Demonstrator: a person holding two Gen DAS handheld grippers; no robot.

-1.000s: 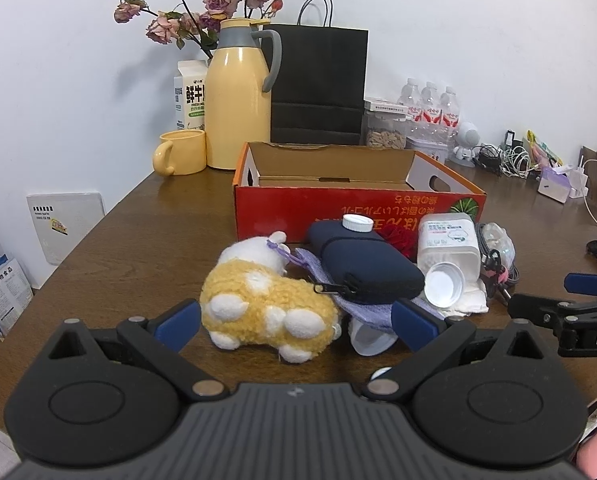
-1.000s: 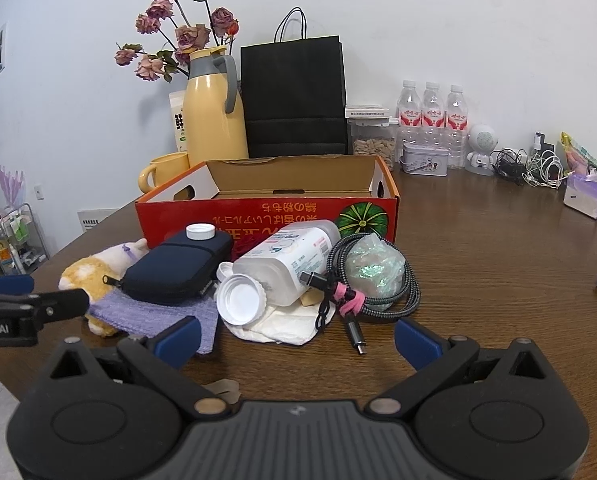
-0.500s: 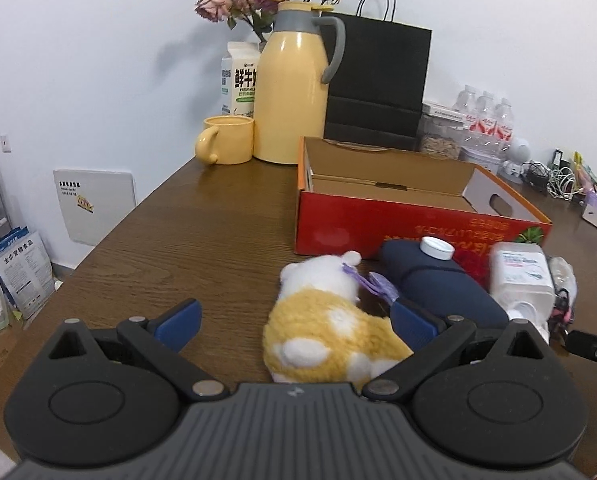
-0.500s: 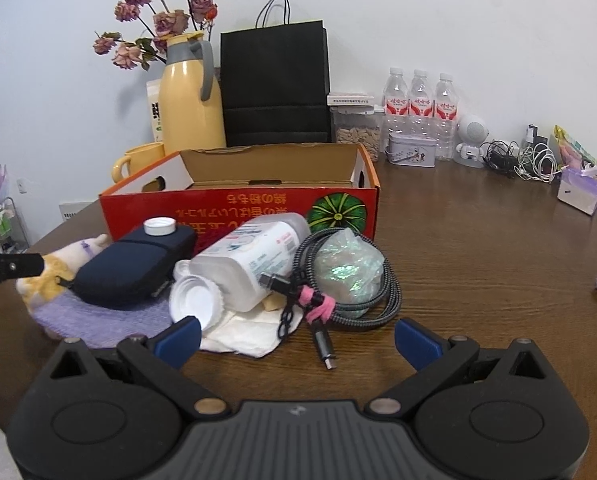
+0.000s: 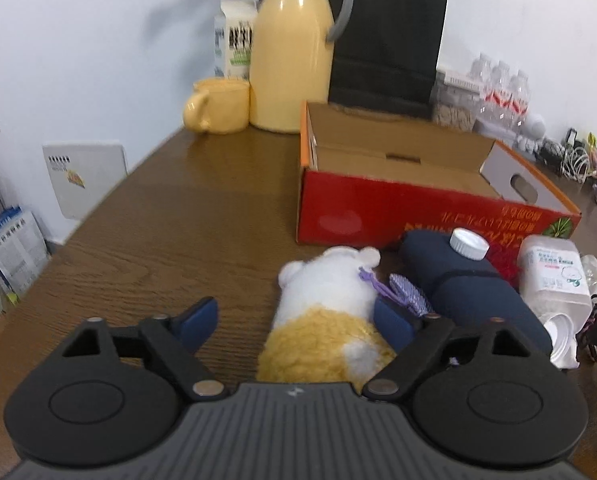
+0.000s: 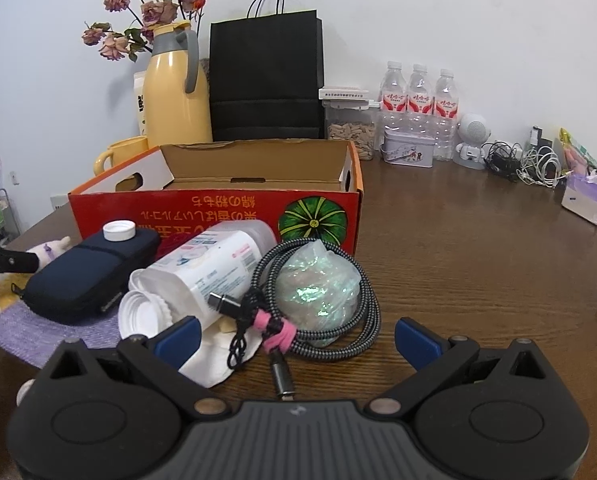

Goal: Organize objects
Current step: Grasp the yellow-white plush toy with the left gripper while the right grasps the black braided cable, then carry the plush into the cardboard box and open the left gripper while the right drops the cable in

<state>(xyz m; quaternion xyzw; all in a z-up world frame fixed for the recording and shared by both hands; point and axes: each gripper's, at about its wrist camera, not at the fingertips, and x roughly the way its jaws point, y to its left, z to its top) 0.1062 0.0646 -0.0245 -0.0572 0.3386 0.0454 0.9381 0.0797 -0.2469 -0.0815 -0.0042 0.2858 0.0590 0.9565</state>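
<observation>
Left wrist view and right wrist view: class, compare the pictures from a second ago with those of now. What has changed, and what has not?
The left gripper has closed in on the plush toy, which now sits between its closing jaws, one pad against it. The right gripper, open, has neared the coiled cable. Nothing is lifted; the pile and the red box lie as before.

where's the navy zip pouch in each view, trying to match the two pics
Left wrist view: navy zip pouch lies lower right, beside the plush toy, partly behind the left claw.
Right wrist view: left of centre, lying on the purple cloth.
Shared landmark: the white cap on the pouch, before the red box.
</observation>
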